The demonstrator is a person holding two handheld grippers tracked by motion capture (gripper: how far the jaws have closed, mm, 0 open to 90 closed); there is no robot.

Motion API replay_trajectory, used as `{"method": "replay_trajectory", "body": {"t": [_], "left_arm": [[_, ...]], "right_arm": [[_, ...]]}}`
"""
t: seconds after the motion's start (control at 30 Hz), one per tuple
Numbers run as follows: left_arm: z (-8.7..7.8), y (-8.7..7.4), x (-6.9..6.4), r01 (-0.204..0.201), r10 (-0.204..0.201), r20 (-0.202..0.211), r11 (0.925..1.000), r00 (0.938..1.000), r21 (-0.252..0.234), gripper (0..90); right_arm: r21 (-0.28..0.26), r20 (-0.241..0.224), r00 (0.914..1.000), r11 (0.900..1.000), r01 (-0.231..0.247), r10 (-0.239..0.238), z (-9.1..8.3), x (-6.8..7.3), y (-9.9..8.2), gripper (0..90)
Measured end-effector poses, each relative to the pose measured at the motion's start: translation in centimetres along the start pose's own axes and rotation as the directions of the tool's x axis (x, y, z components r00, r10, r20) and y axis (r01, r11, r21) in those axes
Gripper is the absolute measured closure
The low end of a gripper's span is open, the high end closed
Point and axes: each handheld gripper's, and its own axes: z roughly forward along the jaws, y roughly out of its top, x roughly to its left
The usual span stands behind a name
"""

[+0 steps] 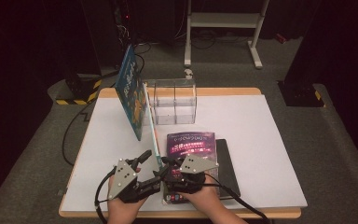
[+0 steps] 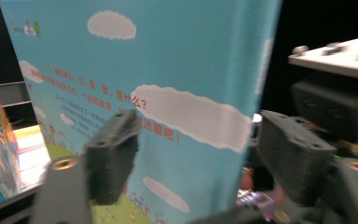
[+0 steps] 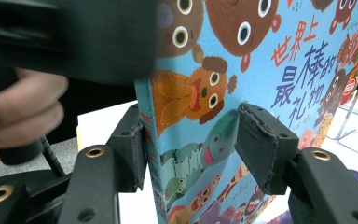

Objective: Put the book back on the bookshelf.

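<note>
Two hands lie at the bench's [image 1: 261, 140] near edge. The right gripper [image 3: 191, 144] pinches the spine of the blue picture book [image 1: 133, 95], standing tilted on edge; the left gripper [image 1: 142, 161] is released beside its back cover.

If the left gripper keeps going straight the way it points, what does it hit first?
Most likely the blue picture book: the left gripper faces its cloud-printed back cover, which stands close ahead between the open jaws. Depth is hard to judge, but nothing else lies in front.
</note>
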Motion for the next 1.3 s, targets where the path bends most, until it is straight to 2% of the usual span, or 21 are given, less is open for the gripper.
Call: {"method": "replay_trajectory", "body": {"t": [0.07, 0.1, 0.13, 0.2, 0.23, 0.3, 0.37, 0.4, 0.47, 0.53, 0.57, 0.63, 0.67, 0.83, 0.97, 1.03, 1.13, 1.17, 1.2, 1.27, 1.3], "left_arm": [[0.2, -0.1, -0.1, 0.002, -0.002, 0.015, 1.0, 0.9999, -0.008, 39.7], [0.2, -0.1, -0.2, -0.009, 0.01, 0.016, 0.9999, 0.9998, -0.012, 45.5], [0.1, -0.1, -0.4, -0.029, 0.029, 0.004, 0.9995, 0.9996, -0.013, 46.8], [0.1, -0.1, -0.4, -0.023, 0.023, 0.005, 0.9996, 0.9997, -0.014, 47.1], [0.0, -0.1, -0.3, -0.026, 0.026, 0.004, 0.9996, 0.9996, -0.009, 47.2], [-0.1, -0.1, -0.3, -0.028, 0.028, 0.0, 0.9996, 0.9996, -0.008, 47.3], [-0.3, -0.1, -0.3, -0.029, 0.029, -0.003, 0.9996, 0.9996, -0.006, 47.6], [-0.5, -0.1, -0.2, -0.032, 0.032, -0.008, 0.9995, 0.9995, -0.004, 47.6], [-0.7, -0.2, 0.0, -0.039, 0.039, -0.014, 0.9992, 0.9991, -0.004, 47.7], [-1.0, -0.1, 0.1, -0.04, 0.04, -0.02, 0.9992, 0.999, 0.003, 47.6], [-1.0, -0.1, 0.1, -0.04, 0.04, -0.02, 0.9992, 0.999, 0.003, 47.6], [-1.4, -0.1, 0.4, -0.035, 0.036, -0.029, 0.9993, 0.9989, 0.012, 47.7], [-1.7, -0.1, 0.6, -0.034, 0.035, -0.033, 0.9992, 0.9988, 0.021, 47.8], [-2.2, -0.1, 1.0, -0.01, 0.01, -0.025, 0.9996, 0.9996, 0.026, 49.8], [-2.9, -0.2, 1.3, -0.017, 0.018, -0.027, 0.999, 0.9995, 0.041, 57.0], [-3.4, -0.4, 1.3, -0.025, 0.027, -0.062, 0.9992, 0.9977, 0.031, 62.7], [-4.4, -0.8, 1.7, -0.035, 0.038, -0.131, 0.9991, 0.9906, 0.022, 68.7], [-4.8, -0.9, 2.0, -0.036, 0.038, -0.159, 0.9992, 0.9865, 0.017, 70.4], [-5.4, -1.1, 2.5, -0.037, 0.038, -0.205, 0.9993, 0.9781, 0.01, 73.3], [-6.0, -1.4, 3.4, -0.009, 0.009, -0.201, 1.0, 0.9796, 0.001, 72.9], [-6.0, -1.4, 3.4, -0.009, 0.009, -0.201, 1.0, 0.9796, 0.001, 73.2]], "right_arm": [[0.007, 0.002, 1.0, 1.0, 0.0, 0.0, -0.2, 0.0, 0.0, 47.4], [0.021, -0.003, 1.0, 0.9998, 0.001, -0.001, -0.7, 0.0, -0.1, 48.8], [0.029, 0.0, 1.0, 0.9996, 0.005, -0.005, -1.0, 0.1, -0.3, 48.3], [0.035, 0.002, 1.0, 0.9994, 0.007, -0.007, -1.3, 0.1, -0.4, 47.9], [0.046, 0.015, 0.9997, 0.9988, 0.018, -0.019, -2.8, 0.4, -1.0, 48.1], [0.044, 0.017, 0.9997, 0.9989, 0.015, -0.016, -3.4, 0.4, -1.3, 48.2], [0.029, 0.034, 0.9994, 0.9996, -0.003, 0.002, -5.4, 0.1, -1.9, 48.4], [0.02, 0.081, 0.9967, 0.9998, -0.004, 0.002, -7.1, -0.6, -2.4, 48.7], [0.011, 0.14, 0.9901, 0.9999, -0.013, 0.011, -8.3, -1.6, -3.0, 48.8], [0.003, 0.234, 0.9721, 0.9997, -0.023, 0.022, -9.7, -3.2, -3.9, 49.7], [0.003, 0.234, 0.9721, 0.9997, -0.023, 0.022, -9.7, -3.2, -3.9, 49.7], [0.003, 0.253, 0.9649, 0.9972, -0.075, 0.072, -10.6, -4.7, -4.7, 49.7], [-0.004, 0.289, 0.953, 0.9957, -0.093, 0.09, -11.4, -5.7, -5.1, 50.2], [-0.027, 0.305, 0.9455, 0.9934, -0.111, 0.114, -12.1, -6.6, -5.2, 50.4], [-0.029, 0.297, 0.9467, 0.9923, -0.121, 0.124, -11.9, -6.7, -5.2, 50.6], [-0.035, 0.287, 0.9481, 0.9905, -0.133, 0.137, -11.7, -6.7, -5.2, 50.7], [-0.033, 0.282, 0.9501, 0.9912, -0.128, 0.133, -11.6, -6.6, -5.1, 50.7], [-0.034, 0.282, 0.9502, 0.9913, -0.127, 0.131, -11.7, -6.6, -5.1, 50.7], [-0.038, 0.281, 0.9501, 0.9907, -0.13, 0.136, -11.8, -6.7, -5.1, 50.8], [-0.042, 0.28, 0.9494, 0.9897, -0.137, 0.143, -11.8, -6.7, -5.1, 50.8], [-0.042, 0.28, 0.9494, 0.9897, -0.137, 0.143, -11.8, -6.7, -5.1, 50.8]]}}
